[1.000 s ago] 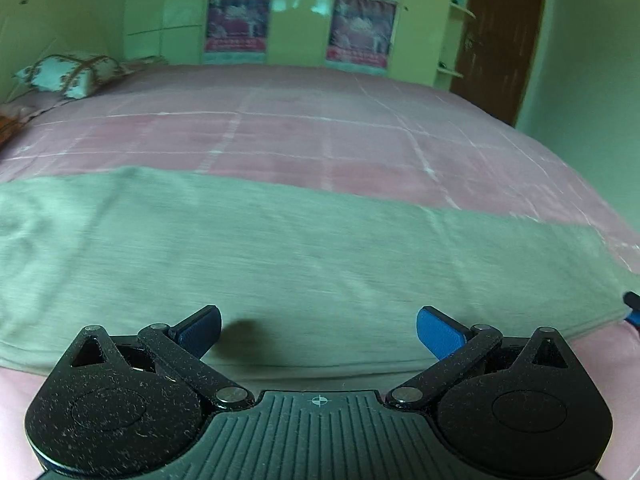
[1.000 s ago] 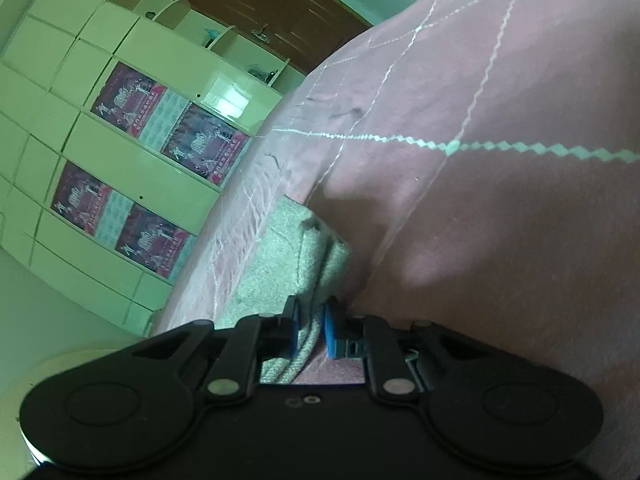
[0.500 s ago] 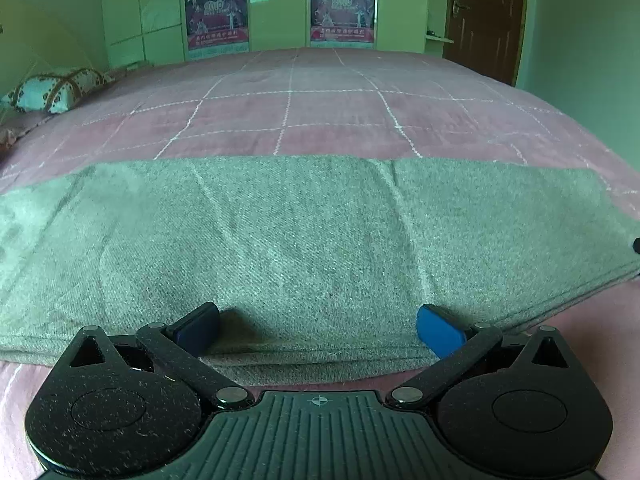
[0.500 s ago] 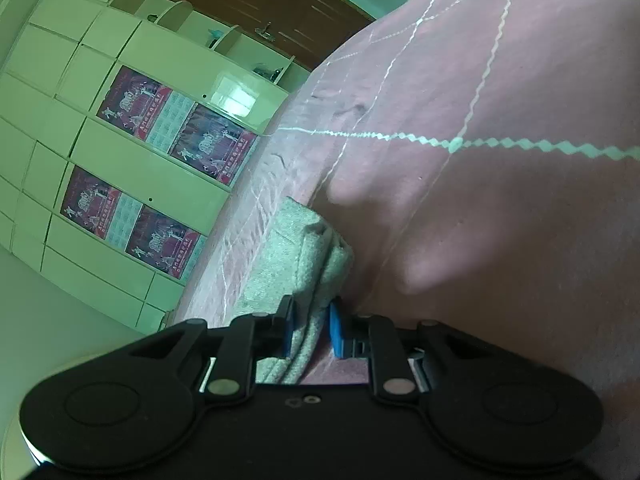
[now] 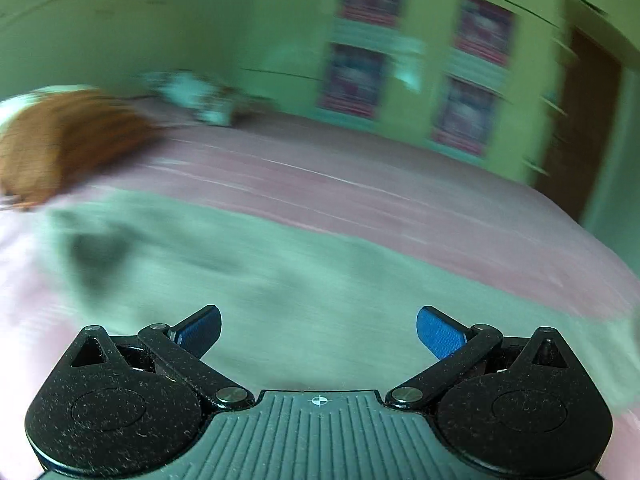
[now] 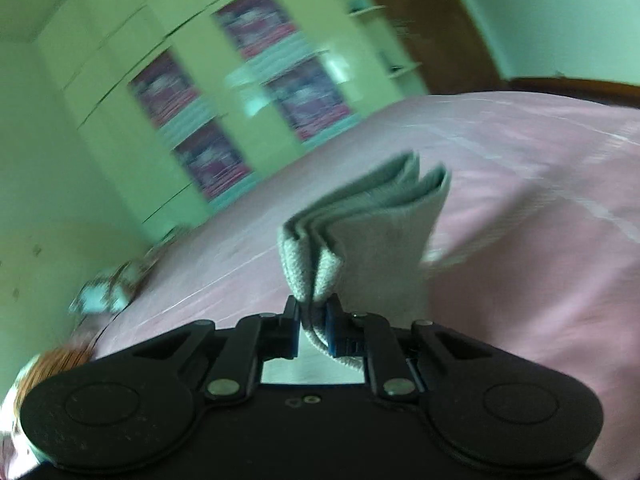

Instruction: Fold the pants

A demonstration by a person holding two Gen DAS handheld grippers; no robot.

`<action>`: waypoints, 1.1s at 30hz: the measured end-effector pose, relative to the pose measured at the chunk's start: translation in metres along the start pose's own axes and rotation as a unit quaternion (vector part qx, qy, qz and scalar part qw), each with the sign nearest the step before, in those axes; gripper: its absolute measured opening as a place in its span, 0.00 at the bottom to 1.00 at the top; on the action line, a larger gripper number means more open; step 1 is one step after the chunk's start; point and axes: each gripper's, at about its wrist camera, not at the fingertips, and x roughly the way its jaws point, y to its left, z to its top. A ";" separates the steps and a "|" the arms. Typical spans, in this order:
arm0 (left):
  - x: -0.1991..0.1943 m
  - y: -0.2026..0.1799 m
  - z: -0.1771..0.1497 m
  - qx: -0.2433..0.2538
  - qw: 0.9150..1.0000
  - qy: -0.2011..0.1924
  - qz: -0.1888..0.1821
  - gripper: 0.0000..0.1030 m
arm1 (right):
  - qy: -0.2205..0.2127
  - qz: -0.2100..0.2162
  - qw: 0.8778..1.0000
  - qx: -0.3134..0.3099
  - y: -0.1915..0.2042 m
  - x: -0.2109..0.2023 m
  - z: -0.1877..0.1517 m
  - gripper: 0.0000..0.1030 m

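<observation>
Pink bedspread [image 5: 360,184] covers the whole bed, with green cupboards [image 6: 132,92] along the far wall and a brown door [image 5: 580,128] at the right. Grey-green pants [image 5: 304,280] lie flat across the near part of the spread, blurred in the left view. An orange-brown pillow [image 5: 60,148] and a patterned one [image 5: 196,96] sit at the head end. The right gripper [image 6: 313,320] is clamped on 1 bunched end of the pants [image 6: 372,224], folded layers lifted above the spread. The left gripper [image 5: 319,330] hangs above the cloth, its 2 blue pads [image 5: 438,334] spread wide, holding nothing.
</observation>
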 end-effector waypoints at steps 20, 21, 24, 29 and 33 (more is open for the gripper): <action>0.018 0.089 -0.005 -0.054 0.997 0.011 -0.059 1.00 | 0.117 0.089 0.966 -0.213 0.189 0.028 -0.120 0.23; 0.022 0.071 -0.002 -0.039 0.996 0.013 -0.083 1.00 | 0.097 0.069 0.972 -0.202 0.174 0.022 -0.109 0.23; 0.042 0.020 0.001 -0.015 0.987 0.041 -0.155 1.00 | 0.069 0.011 0.986 -0.150 0.127 0.010 -0.085 0.25; 0.079 -0.005 -0.007 -0.036 0.978 0.111 -0.173 0.99 | 0.084 0.015 0.996 -0.017 0.059 -0.014 -0.068 0.26; 0.093 0.001 -0.017 -0.062 0.972 0.138 -0.179 0.93 | 0.101 0.045 0.990 0.089 0.020 -0.023 -0.072 0.31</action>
